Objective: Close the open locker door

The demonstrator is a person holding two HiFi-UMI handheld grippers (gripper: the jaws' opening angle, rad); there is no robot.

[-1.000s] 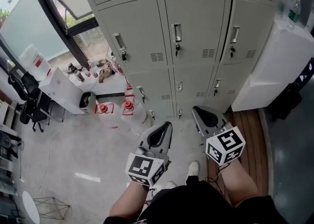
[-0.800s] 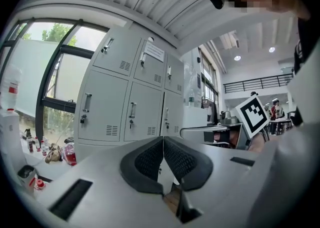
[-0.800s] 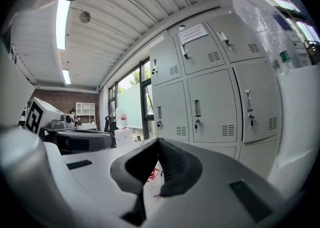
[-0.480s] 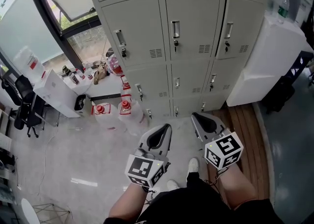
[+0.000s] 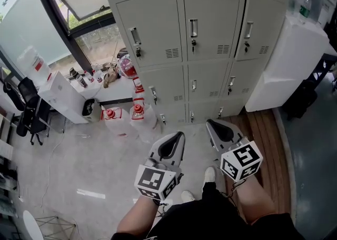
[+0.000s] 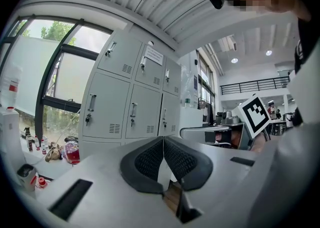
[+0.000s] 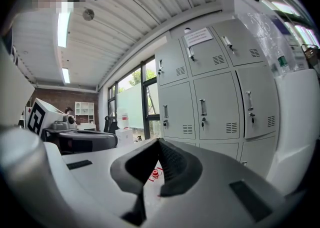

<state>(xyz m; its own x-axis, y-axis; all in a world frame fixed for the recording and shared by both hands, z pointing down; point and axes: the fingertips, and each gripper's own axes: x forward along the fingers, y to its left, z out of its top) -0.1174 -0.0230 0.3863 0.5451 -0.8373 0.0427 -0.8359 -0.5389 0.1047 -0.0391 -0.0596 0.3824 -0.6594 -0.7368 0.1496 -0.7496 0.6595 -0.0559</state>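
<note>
Two grippers are held out low in front of the person, side by side and a little apart, both pointing toward a bank of grey lockers [image 5: 205, 28] that fills the wall ahead. The left gripper [image 5: 180, 135] has its jaws brought together so that the dark ribbed pads meet at the tips, with nothing between them. The right gripper [image 5: 210, 122] is the same: jaws closed tip to tip and empty. Each carries its marker cube at the back, close to the person's forearm. The open locker door [image 5: 261, 26] is in the right-hand column, in the row with the long upright handles; it is only slightly ajar, its handle edge standing a little proud of the neighbouring door [image 5: 213, 23], which sits flush. Both grippers are well apart from it, the right one on the nearer side. Just beside that column, to the right, stands a tall white cabinet [image 5: 287, 60] with a bottle [image 5: 304, 7] on top. On the pale floor at the foot of the left column sit water jugs [image 5: 138, 113] with red caps, and a strip of wooden flooring [image 5: 266, 133] runs under the right gripper. A large window [image 5: 79, 2] lies off to the left.
</note>
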